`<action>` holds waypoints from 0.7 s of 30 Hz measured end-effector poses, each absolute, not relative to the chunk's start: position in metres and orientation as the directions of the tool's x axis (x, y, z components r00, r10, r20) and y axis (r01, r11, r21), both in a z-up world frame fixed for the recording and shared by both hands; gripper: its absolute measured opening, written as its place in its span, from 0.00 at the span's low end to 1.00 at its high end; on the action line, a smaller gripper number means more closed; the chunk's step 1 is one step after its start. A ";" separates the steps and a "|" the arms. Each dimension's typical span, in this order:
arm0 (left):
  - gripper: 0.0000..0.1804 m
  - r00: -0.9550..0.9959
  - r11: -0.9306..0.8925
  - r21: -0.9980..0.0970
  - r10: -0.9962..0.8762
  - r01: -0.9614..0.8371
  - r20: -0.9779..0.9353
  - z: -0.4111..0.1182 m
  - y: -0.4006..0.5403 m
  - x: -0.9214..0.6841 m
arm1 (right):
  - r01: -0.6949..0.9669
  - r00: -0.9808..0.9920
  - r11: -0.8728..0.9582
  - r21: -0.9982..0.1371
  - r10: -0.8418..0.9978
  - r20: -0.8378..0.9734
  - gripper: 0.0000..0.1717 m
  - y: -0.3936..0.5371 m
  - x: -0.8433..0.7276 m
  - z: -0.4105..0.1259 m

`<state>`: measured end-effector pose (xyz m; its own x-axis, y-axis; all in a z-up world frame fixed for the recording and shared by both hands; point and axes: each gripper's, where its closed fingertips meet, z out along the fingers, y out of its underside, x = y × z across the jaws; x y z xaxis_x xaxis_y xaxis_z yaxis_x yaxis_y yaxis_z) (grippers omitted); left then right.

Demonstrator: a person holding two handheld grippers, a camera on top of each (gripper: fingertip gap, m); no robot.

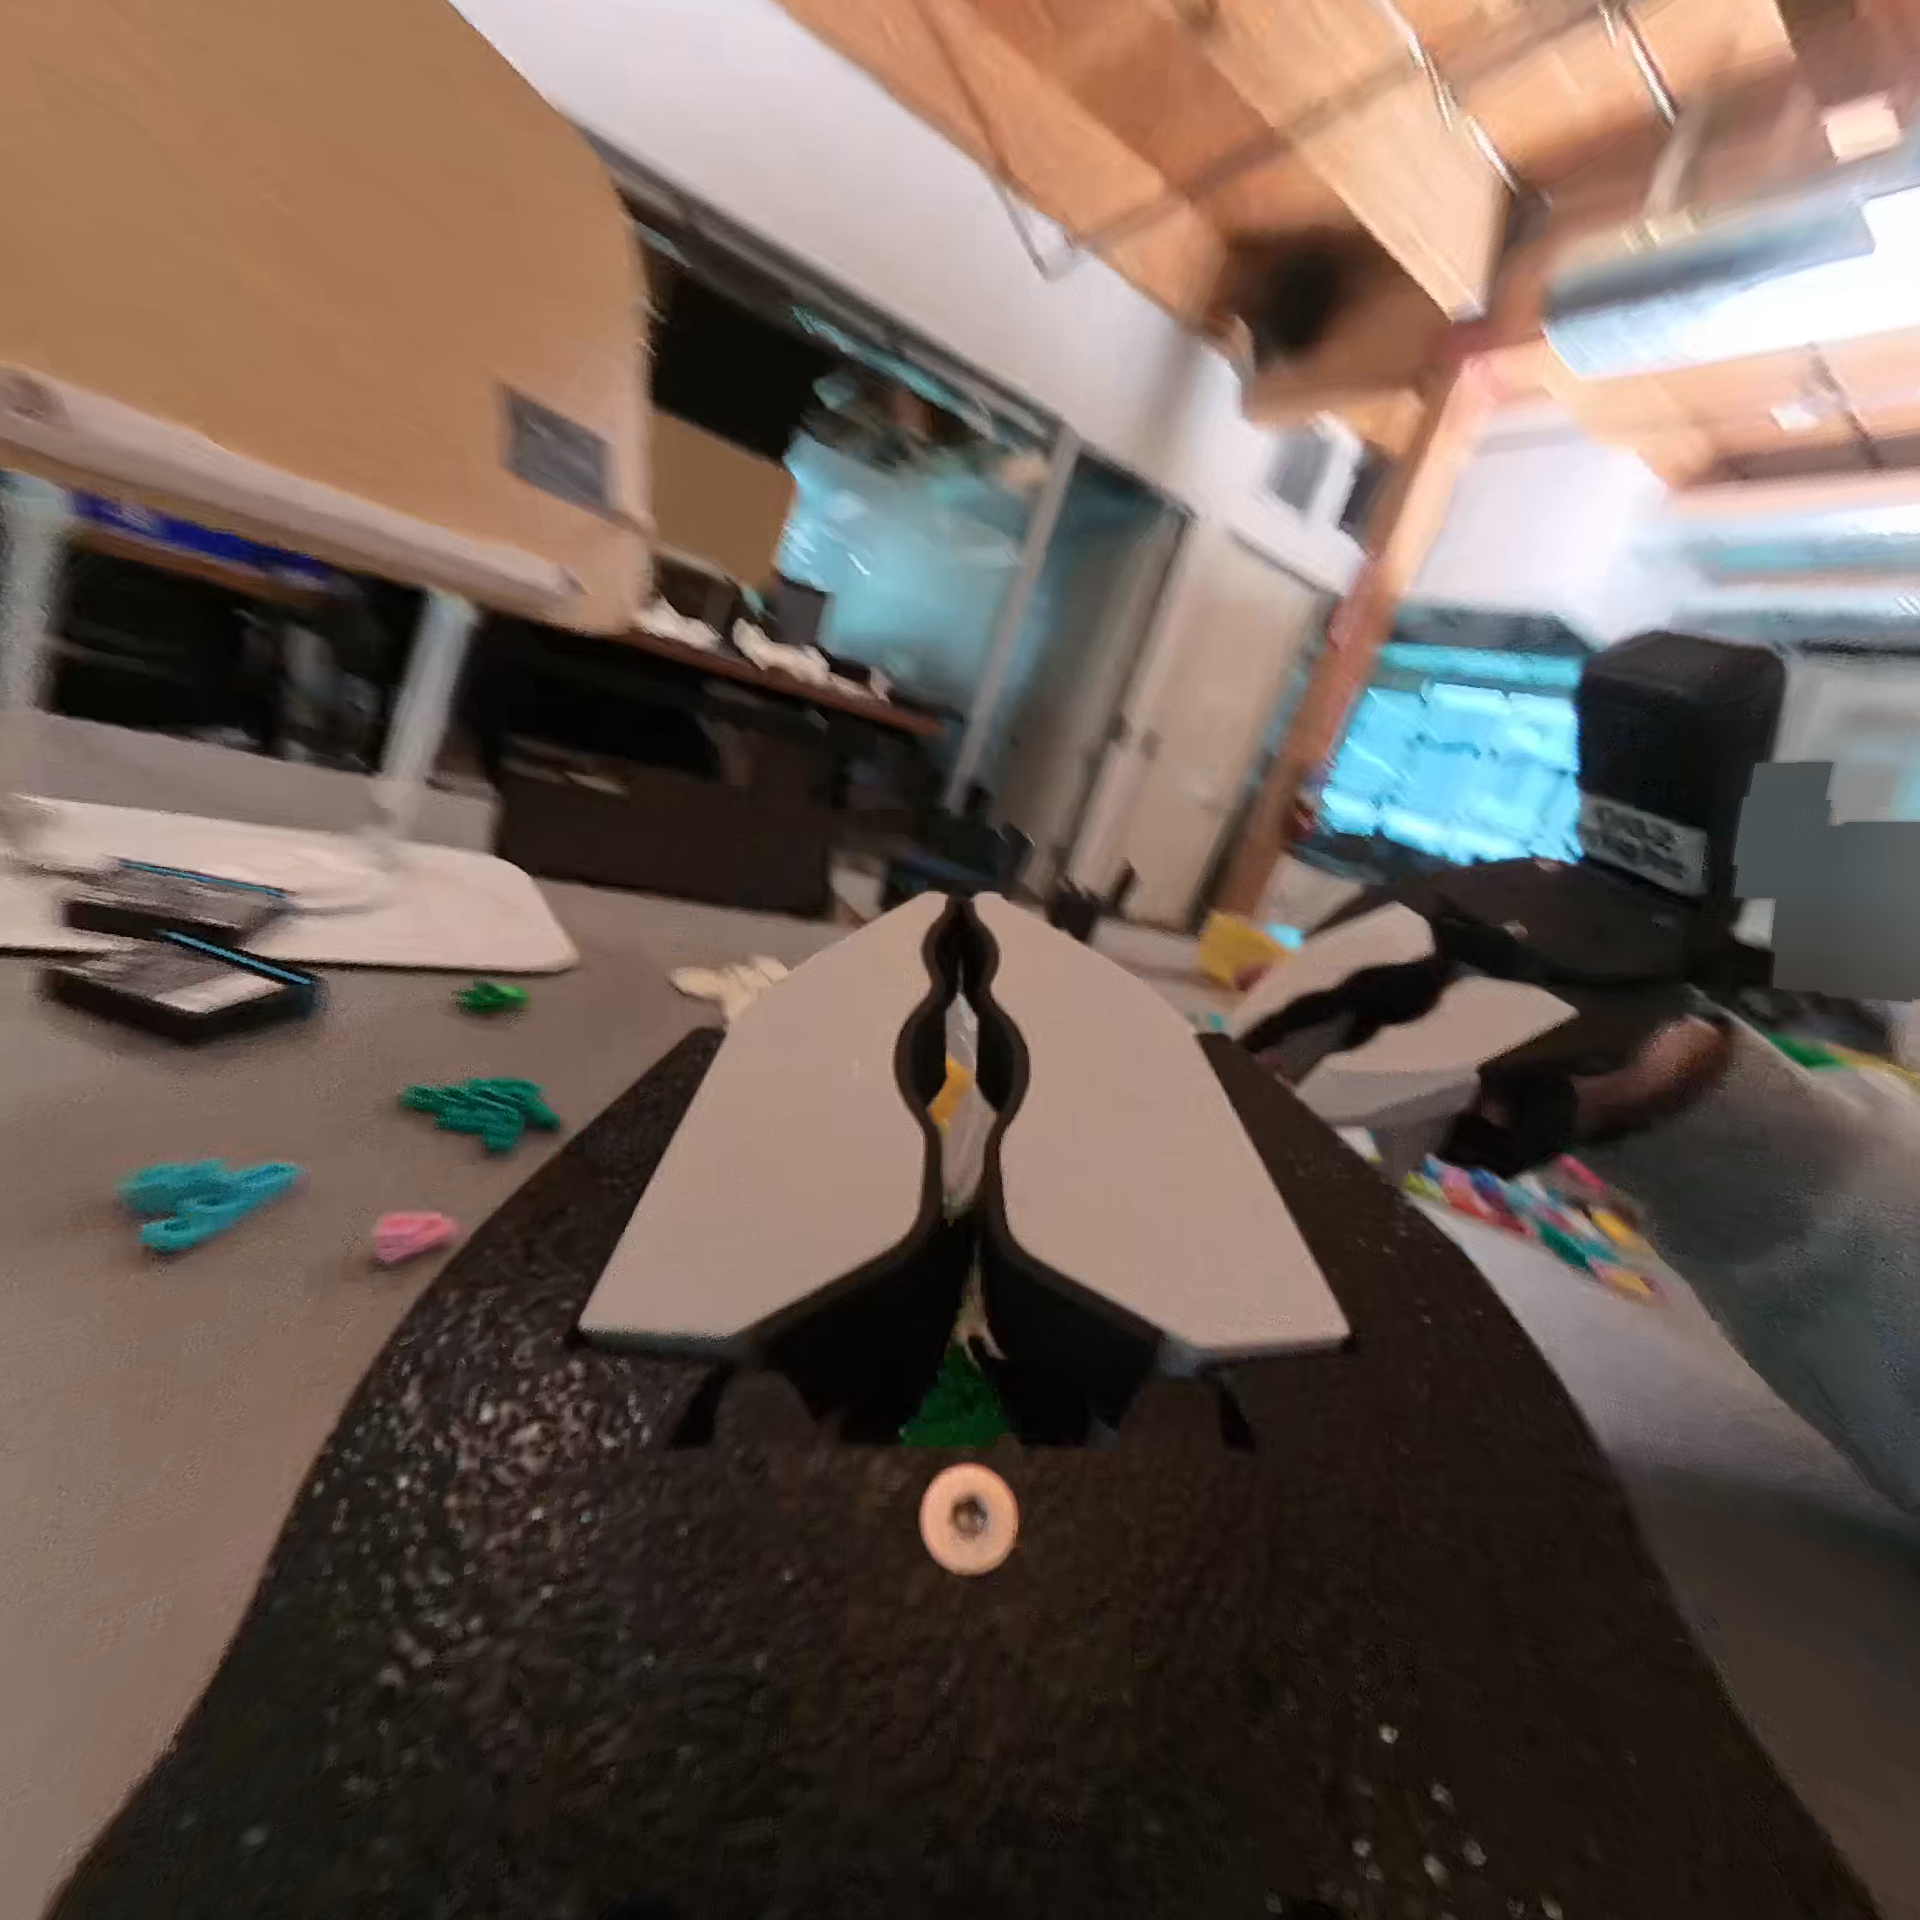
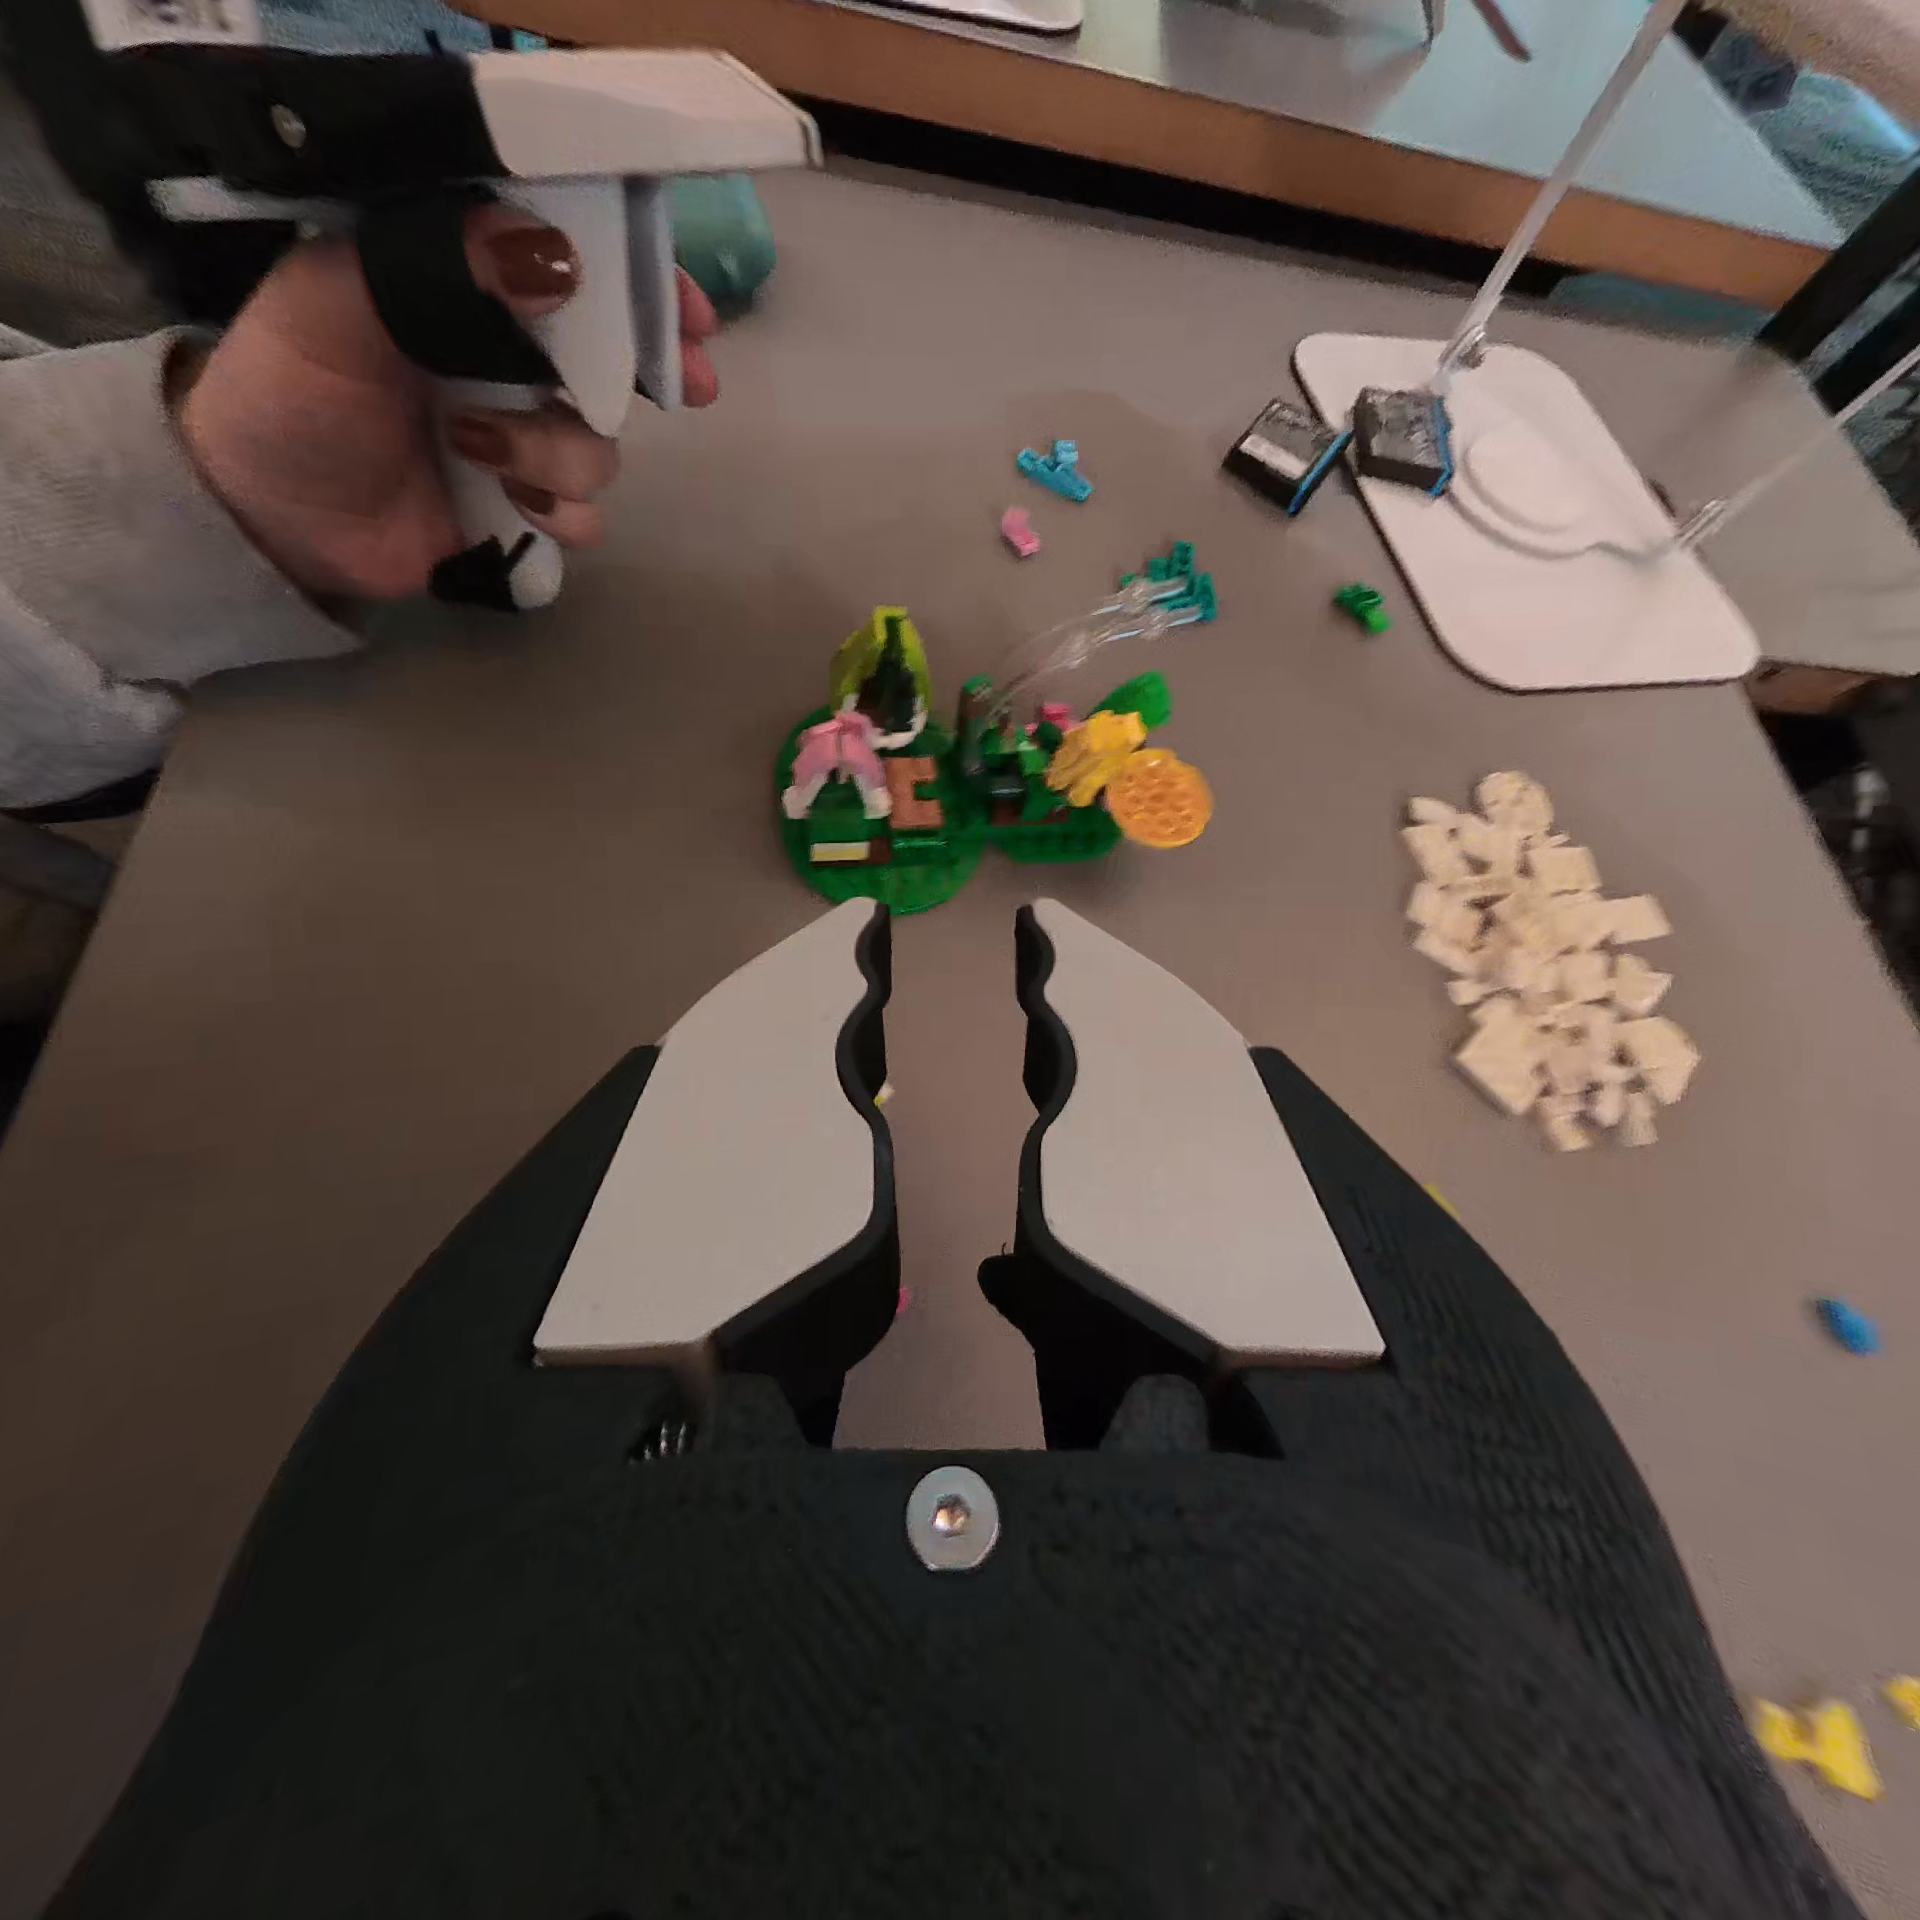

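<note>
My left gripper (image 1: pixel 961 909) is shut, its fingertips touching, with nothing seen between the pads. In the right wrist view it (image 2: pixel 636 410) hangs tips-down above the grey table (image 2: pixel 416 935) at the far left, held by a hand (image 2: pixel 343 457). My right gripper (image 2: pixel 953 920) is open and empty, low over the table. Just ahead of its tips stands a small brick model (image 2: pixel 914 810) on green plates, with pink, yellow and brown parts and a yellow disc (image 2: pixel 1158 800). The right gripper also shows at the right of the left wrist view (image 1: pixel 1273 1044), jaws apart.
A pile of cream pieces (image 2: pixel 1538 956) lies to the right. Teal (image 2: pixel 1055 468), pink (image 2: pixel 1020 530) and green (image 2: pixel 1361 608) pieces lie beyond the model. A white stand base (image 2: pixel 1558 561) with two black boxes (image 2: pixel 1283 452) sits at the far right. Yellow pieces (image 2: pixel 1818 1745) lie at the near right. My right fingertips sit around 15 cm from my left ones. My right gripper's tips are some 11 cm from the yellow disc (image 2: pixel 1158 800).
</note>
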<state>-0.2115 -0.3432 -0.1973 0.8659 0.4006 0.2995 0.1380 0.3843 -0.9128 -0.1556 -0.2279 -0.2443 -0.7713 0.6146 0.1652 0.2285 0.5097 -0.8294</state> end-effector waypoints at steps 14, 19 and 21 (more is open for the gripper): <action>0.16 0.875 -0.162 -0.880 0.285 0.446 0.391 -0.268 -0.325 -0.190 | 0.366 -0.693 0.253 -0.896 0.717 -0.081 0.15 -0.287 -0.169 -0.264; 0.18 0.905 -0.354 -0.862 0.354 0.364 0.236 -0.293 -0.320 -0.188 | 0.373 -0.670 0.368 -0.852 0.741 0.027 0.15 -0.290 -0.177 -0.269; 0.20 0.908 -0.382 -0.856 0.363 0.349 0.208 -0.297 -0.318 -0.187 | 0.351 -0.653 0.392 -0.850 0.753 0.077 0.15 -0.283 -0.178 -0.265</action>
<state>-0.1865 -0.3175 -0.2969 0.9082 0.3629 0.2083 0.3489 -0.3821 -0.8557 -0.1781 -0.2833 -0.2647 -0.6531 0.7533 0.0773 0.3514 0.3919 -0.8503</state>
